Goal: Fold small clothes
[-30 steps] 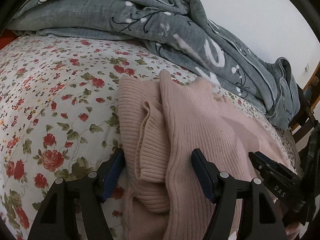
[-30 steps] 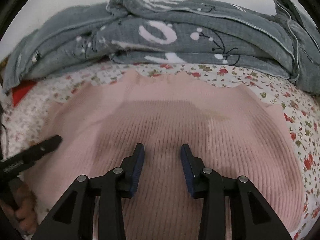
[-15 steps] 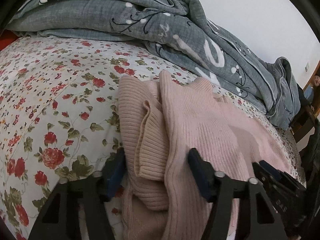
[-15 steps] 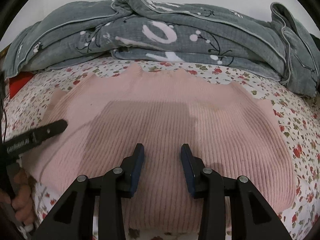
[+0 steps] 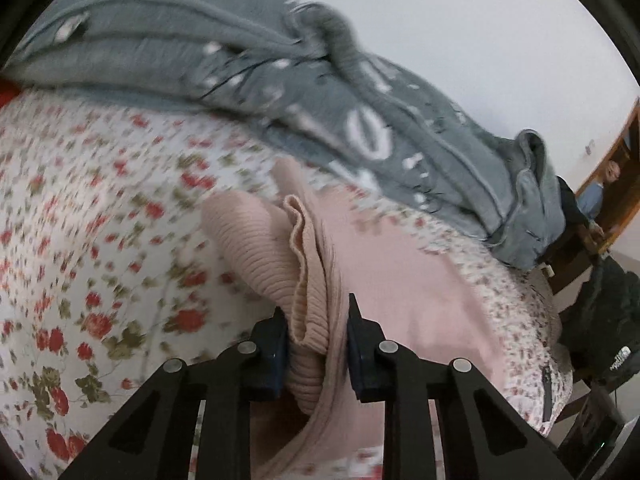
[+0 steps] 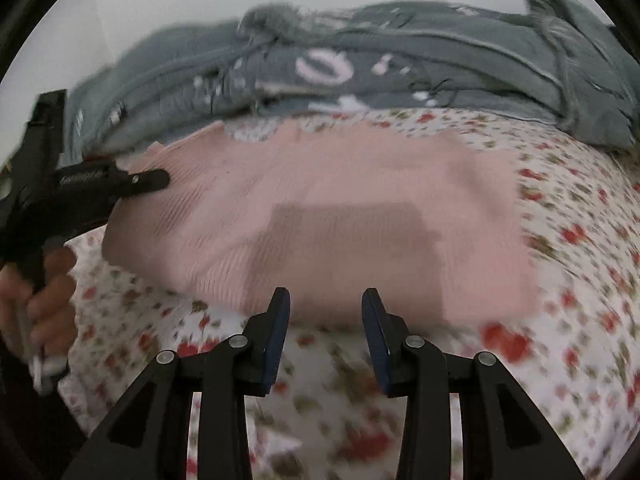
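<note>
Now the left gripper [image 5: 316,332] has just been closing, and its jaws pinch a bunched fold of the pink ribbed sweater [image 5: 400,280], the knit gathered up between the blue pads [image 5: 276,356]. Over on the other side, the right gripper [image 6: 325,334] hovers with its jaws spread and nothing between them, poised above the near hem of the sweater [image 6: 320,208], which lies spread on the floral bedsheet [image 6: 580,280]. At the left edge of the right wrist view, a hand [image 6: 44,300] grips the left tool. Behind the sweater a grey blanket [image 5: 248,60] sits heaped against the white wall [image 5: 480,20]; both views are motion-blurred.
</note>
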### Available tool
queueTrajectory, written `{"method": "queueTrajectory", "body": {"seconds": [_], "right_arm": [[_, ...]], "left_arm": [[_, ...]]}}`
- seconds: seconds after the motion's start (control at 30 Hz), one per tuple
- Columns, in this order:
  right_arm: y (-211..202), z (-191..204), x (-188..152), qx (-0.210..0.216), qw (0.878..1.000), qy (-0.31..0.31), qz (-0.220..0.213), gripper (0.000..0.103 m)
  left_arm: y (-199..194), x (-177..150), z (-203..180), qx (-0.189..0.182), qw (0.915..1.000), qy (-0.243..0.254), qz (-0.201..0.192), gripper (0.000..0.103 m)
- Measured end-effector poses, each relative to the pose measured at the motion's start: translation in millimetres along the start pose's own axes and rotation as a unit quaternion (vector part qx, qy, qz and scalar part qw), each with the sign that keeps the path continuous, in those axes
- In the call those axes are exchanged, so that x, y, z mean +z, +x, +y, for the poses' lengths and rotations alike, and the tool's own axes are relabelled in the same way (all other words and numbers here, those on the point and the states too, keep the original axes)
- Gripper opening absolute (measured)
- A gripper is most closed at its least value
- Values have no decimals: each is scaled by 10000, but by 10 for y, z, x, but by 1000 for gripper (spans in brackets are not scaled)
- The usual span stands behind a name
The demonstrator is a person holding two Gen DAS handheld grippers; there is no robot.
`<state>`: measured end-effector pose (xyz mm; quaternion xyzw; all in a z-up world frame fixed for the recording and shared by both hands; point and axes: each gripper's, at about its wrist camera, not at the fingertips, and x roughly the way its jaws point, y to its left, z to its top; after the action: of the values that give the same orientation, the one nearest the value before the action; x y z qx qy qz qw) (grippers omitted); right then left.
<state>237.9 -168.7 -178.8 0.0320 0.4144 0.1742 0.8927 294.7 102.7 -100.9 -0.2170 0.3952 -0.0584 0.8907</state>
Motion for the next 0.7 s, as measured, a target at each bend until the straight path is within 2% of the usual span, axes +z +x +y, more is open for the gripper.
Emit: {"method": "queueTrajectory", "body": {"seconds": [0.2,0.3,0.4,0.57,0.63,0.7], "right_arm": [[-591,-587,-305,-54,9982,516,-291,38],[-751,-866,-490,-227,9962,773,-343,38],[-899,-1164,-698,-321,9929,1095,-342,38],[-1094,-1506,-921,-413,9867,1534,-342,38],[-1150,-1598,-934,-445,9852,1607,-392,38],[-1186,-1620,-927,-451,9853,1582,-453,38]], "left_arm": [[53,116,-939,5,9986,527,39,23],[229,47,-1397,-1,9970,755,140,23],[546,-149,-1835,-167,9952,850,457,23],[945,-520,-2210,-182,9878,1173,1010,26],[932,-544,-2231,-360,9865,1133,1129,29],[808,-493,-2162,-719,9866,961,1109,32]]}}
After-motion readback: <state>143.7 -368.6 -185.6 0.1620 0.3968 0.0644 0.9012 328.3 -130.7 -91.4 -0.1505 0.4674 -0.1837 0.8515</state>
